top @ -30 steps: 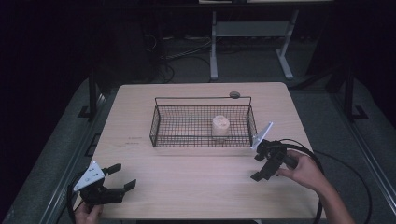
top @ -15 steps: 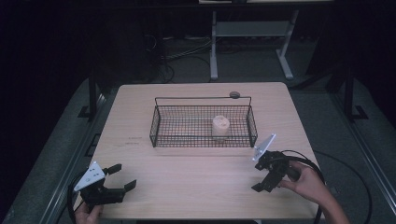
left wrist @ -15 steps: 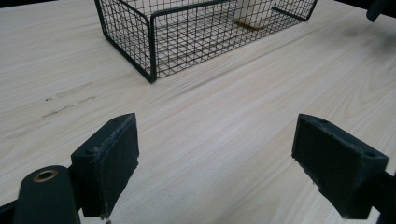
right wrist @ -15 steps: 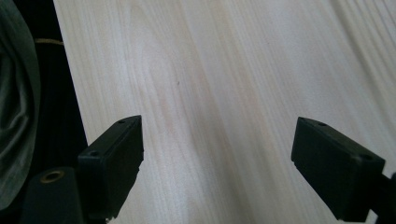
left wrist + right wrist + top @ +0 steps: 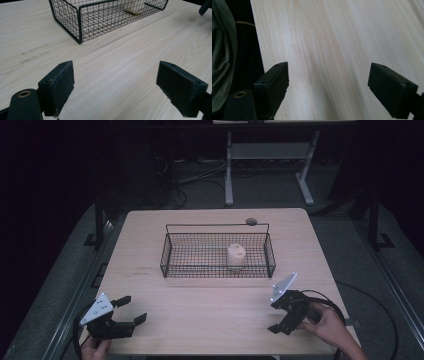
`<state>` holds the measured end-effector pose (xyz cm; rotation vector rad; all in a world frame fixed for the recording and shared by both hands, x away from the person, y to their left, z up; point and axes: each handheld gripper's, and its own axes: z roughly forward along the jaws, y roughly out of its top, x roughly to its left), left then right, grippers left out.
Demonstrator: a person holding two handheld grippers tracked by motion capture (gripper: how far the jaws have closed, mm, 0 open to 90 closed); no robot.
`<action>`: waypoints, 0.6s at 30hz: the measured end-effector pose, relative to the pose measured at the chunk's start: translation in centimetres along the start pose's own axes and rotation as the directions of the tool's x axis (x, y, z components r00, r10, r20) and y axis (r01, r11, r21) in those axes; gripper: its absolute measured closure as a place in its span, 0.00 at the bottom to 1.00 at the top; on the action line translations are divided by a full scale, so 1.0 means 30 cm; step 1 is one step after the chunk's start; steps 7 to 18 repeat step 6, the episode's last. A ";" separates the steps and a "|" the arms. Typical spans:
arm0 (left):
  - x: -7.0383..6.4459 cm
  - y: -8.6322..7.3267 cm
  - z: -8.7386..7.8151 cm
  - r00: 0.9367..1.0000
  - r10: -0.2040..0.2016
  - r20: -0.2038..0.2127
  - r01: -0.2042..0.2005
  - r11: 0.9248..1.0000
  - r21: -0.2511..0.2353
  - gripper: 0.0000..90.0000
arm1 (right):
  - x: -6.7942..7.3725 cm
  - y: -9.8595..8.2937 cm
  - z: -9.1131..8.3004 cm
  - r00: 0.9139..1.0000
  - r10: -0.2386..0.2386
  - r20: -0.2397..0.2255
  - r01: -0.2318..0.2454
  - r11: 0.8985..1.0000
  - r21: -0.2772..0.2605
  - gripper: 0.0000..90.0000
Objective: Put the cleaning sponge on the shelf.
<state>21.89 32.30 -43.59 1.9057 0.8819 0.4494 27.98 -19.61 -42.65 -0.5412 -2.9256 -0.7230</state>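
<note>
Wire basket [image 5: 218, 252] at counter [image 5: 210, 320] centre, pale cylinder [image 5: 236, 257] inside. Left gripper [image 5: 129, 309] at 7 o'clock, right gripper [image 5: 278, 317] at 5 o'clock; both jaws spread wide, empty.

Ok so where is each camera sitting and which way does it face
High view: above the person's side, facing forward and down on table; left gripper, right gripper and hands show.
Left gripper view: on that gripper, facing wire basket, which the high view shares; own jaws show.
Right gripper view: faces bare tabletop; own jaws show.
</note>
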 end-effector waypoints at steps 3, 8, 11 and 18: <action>0.002 0.000 0.002 1.000 0.001 0.000 -0.001 1.000 -0.004 0.16 | 0.008 -0.001 0.004 1.000 -0.003 0.008 0.003 1.000 -0.008 0.18; 0.005 0.000 0.005 1.000 0.001 -0.003 -0.001 1.000 -0.002 0.16 | 0.015 -0.001 0.010 1.000 -0.015 0.008 0.015 1.000 -0.020 0.18; 0.005 0.000 0.005 1.000 0.001 -0.003 -0.001 1.000 -0.002 0.16 | 0.015 -0.001 0.010 1.000 -0.015 0.008 0.015 1.000 -0.020 0.18; 0.005 0.000 0.005 1.000 0.001 -0.003 -0.001 1.000 -0.002 0.16 | 0.015 -0.001 0.010 1.000 -0.015 0.008 0.015 1.000 -0.020 0.18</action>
